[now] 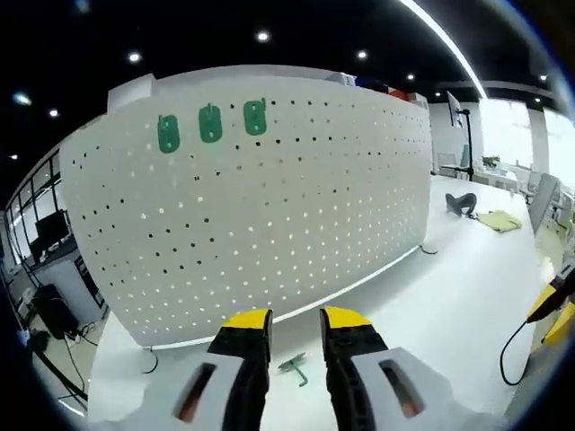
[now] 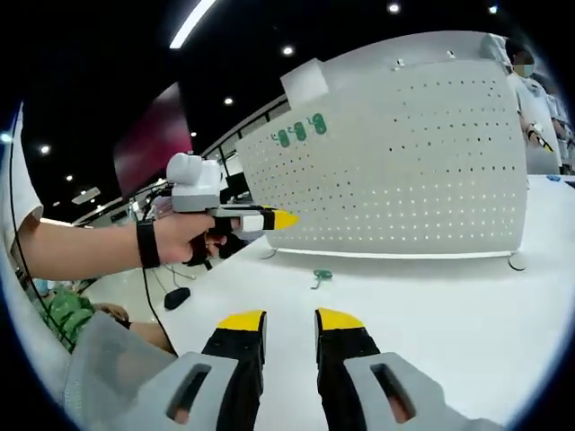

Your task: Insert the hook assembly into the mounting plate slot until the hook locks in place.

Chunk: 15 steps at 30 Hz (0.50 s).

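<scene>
The hook (image 1: 294, 367) I have to fit lies flat on the white table (image 1: 431, 314), a small green piece just in front of my left gripper (image 1: 296, 328), seen through the gap between its two yellow-tipped jaws. In the right gripper view the same hook (image 2: 321, 276) sits farther out on the table (image 2: 431, 323), near the foot of the pegboard (image 2: 404, 153) and well apart from my right gripper (image 2: 290, 321).

The pegboard (image 1: 269, 206) stands upright on the table, a white curved panel full of small holes. Three green mounting plates (image 1: 209, 124) hang in a row near its top left corner; in the right gripper view they (image 2: 300, 132) show as three small green tags high on the panel.

My left gripper holds nothing; its jaws stand apart with the bare table between them. My right gripper is also empty, jaws parted, hovering over the table. In the right gripper view I see my left hand (image 2: 184, 238) wrapped around the left gripper's handle, a dark band on the wrist, its yellow tip (image 2: 280, 219) pointing toward the board.

Off to the side in the left gripper view a black cable (image 1: 512, 355) loops on the table, and farther back lie a yellow cloth (image 1: 499, 220) and a dark object (image 1: 461, 203) I cannot identify.
</scene>
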{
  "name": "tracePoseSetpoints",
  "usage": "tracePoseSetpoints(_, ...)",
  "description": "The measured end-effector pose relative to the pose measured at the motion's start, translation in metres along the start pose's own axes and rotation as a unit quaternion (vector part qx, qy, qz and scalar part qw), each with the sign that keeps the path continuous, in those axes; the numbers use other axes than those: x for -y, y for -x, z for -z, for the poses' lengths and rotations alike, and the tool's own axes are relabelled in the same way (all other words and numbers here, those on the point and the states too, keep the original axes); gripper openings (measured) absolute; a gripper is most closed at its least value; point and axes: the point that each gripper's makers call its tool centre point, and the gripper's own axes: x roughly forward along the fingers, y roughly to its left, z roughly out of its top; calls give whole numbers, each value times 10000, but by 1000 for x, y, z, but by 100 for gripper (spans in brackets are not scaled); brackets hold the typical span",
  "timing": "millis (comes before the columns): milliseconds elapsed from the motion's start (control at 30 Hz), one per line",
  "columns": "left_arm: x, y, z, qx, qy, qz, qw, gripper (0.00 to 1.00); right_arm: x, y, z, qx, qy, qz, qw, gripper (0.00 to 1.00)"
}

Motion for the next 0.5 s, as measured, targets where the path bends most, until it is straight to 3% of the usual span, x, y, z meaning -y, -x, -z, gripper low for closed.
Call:
tracePoseSetpoints(300, -1, 6, 24, -159, 71, 402, 9990, 28, -15, -8, 0, 35, -2, 81, 10000, 21)
tracePoseSetpoints(367, 5, 7, 31, -240, 334, 681, 9968, 28, -15, -8, 1, 31, -44, 117, 9999, 21)
tracePoseSetpoints(500, -1, 6, 40, -321, 264, 748, 9963, 28, -15, -9, 2, 20, -57, 185, 9998, 21)
